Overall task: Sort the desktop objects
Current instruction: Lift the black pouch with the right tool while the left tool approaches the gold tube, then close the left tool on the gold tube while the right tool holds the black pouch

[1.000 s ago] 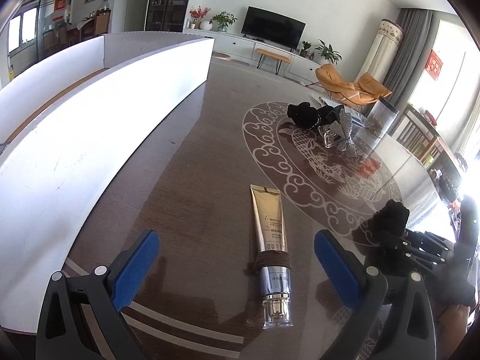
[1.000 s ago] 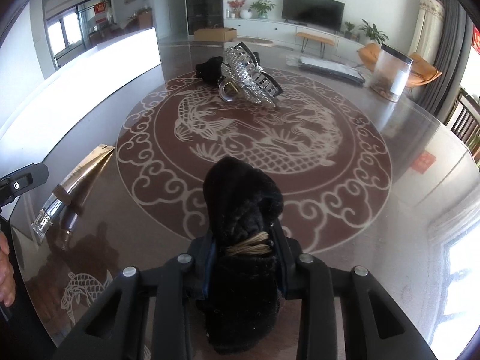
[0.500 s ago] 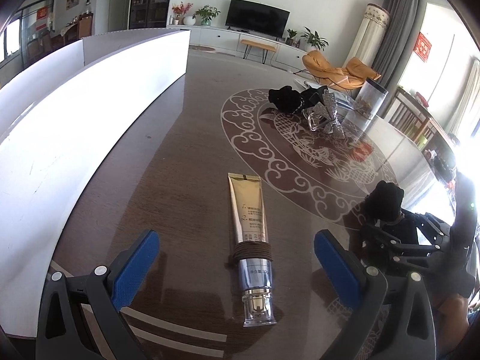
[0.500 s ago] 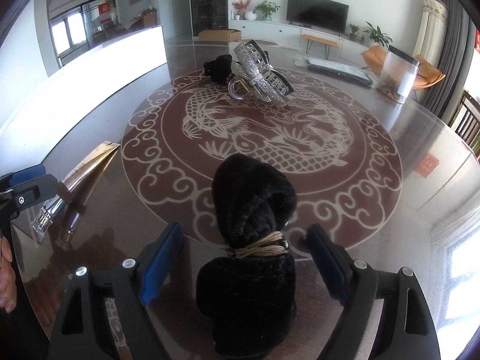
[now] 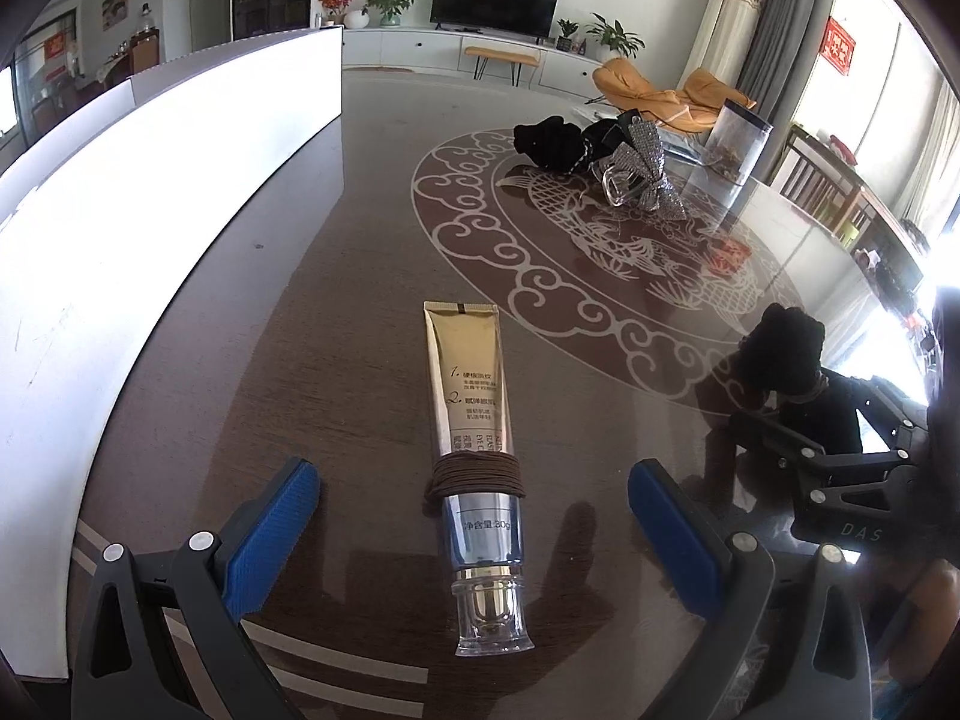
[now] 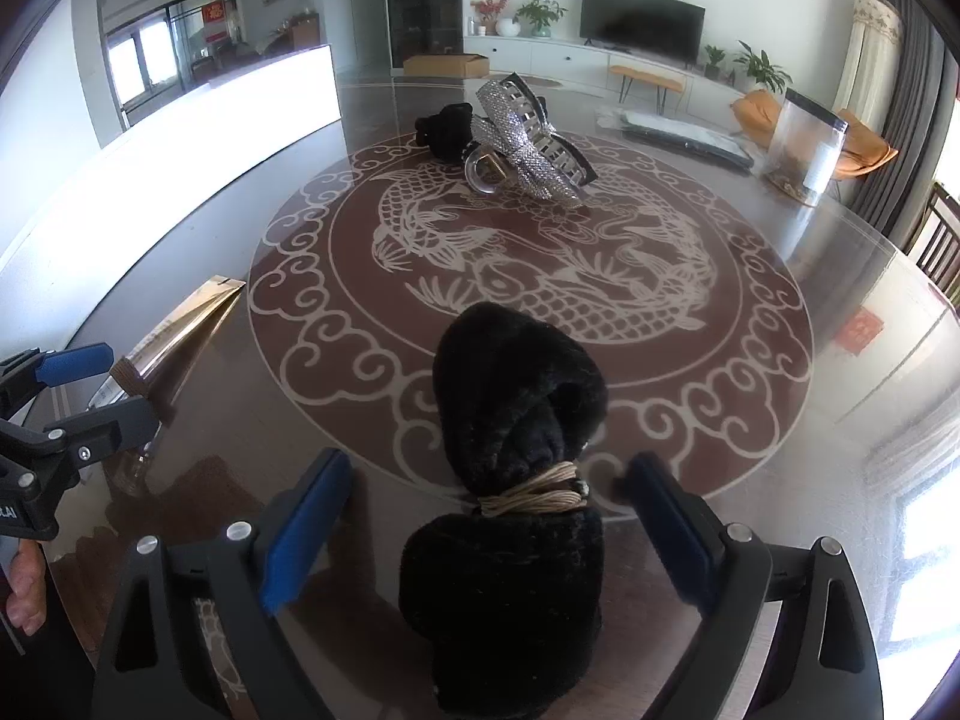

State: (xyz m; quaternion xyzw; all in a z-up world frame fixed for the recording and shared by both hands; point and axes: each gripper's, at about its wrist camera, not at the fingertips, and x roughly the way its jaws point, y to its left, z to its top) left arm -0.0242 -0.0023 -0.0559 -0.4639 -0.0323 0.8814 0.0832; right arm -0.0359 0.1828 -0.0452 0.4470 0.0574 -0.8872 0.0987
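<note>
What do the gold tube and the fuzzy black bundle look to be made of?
The gold tube looks like glossy metallic-coated plastic: it mirrors light, with a clear, probably plastic cap and a brown band, seemingly elastic cord. The black bundle appears to be plush faux fur, matte and fuzzy, tied with beige cord.

Glossy table (image 5: 336,276): gold tube (image 5: 471,384), furry bundle (image 6: 516,420), rhinestone clip (image 6: 528,144).

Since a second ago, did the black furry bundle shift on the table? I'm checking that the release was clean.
No. The black furry bundle keeps its place on the medallion's cloud border; only the right gripper fingers are opening, clear of it.
</note>
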